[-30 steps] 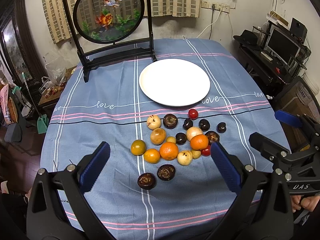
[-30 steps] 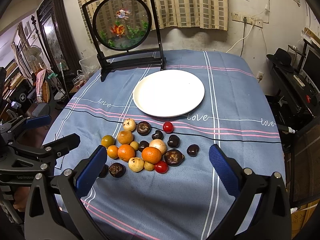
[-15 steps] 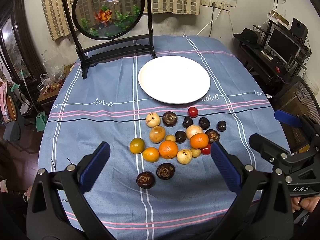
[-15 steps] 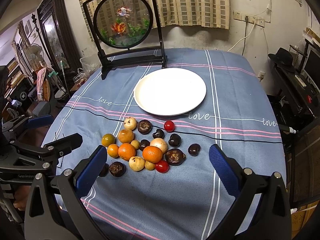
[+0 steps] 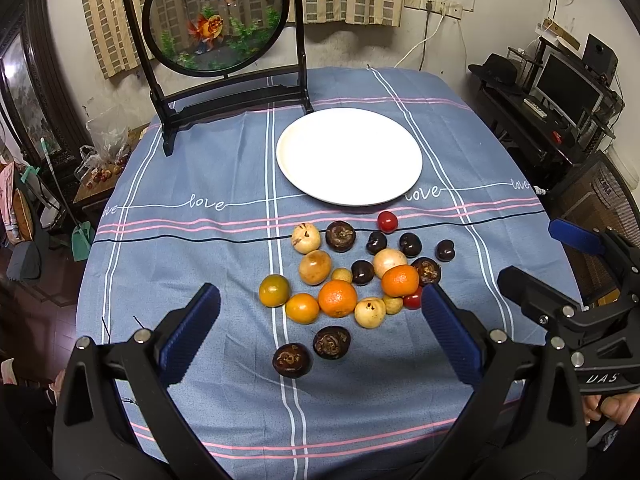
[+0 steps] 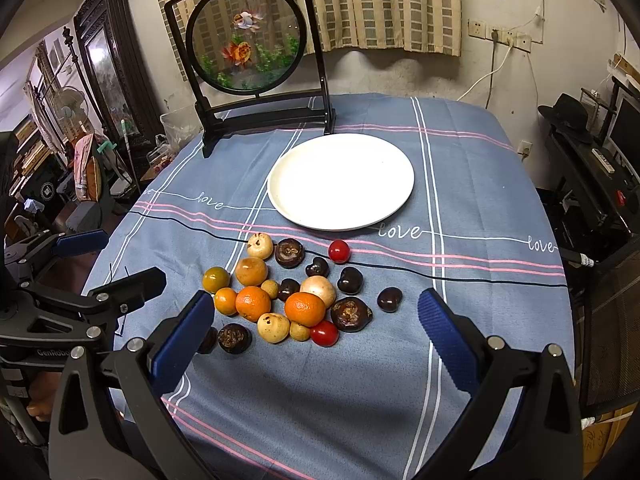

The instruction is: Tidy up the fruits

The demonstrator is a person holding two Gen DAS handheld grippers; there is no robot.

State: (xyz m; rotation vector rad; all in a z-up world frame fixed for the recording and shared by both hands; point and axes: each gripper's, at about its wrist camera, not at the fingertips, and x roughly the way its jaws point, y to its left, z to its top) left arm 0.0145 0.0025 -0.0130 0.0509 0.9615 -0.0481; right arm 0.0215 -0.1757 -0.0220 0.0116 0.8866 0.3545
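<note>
You hold the left gripper point(image 5: 320, 320) above the near part of the blue striped tablecloth point(image 5: 200, 248), and its two blue-padded fingers are spread wide with nothing between them. The right gripper point(image 6: 316, 332) is in the same condition, fingers far apart and holding nothing, just beside the left one. The fruits lie in a loose cluster on the cloth in front of both grippers: two bright orange mandarins point(image 5: 337, 298), a greenish-yellow round fruit point(image 5: 274, 290) at the left side of the cluster, pale beige round fruits point(image 5: 306, 238), dark brown wrinkled fruits point(image 5: 331, 343) and small red cherry tomatoes point(image 5: 387, 221). Many of them touch each other. Behind the cluster is the round white plate point(image 5: 349, 156), with no fruit on it. Further back stands a black wooden frame with a round goldfish picture point(image 5: 216, 20).
</note>
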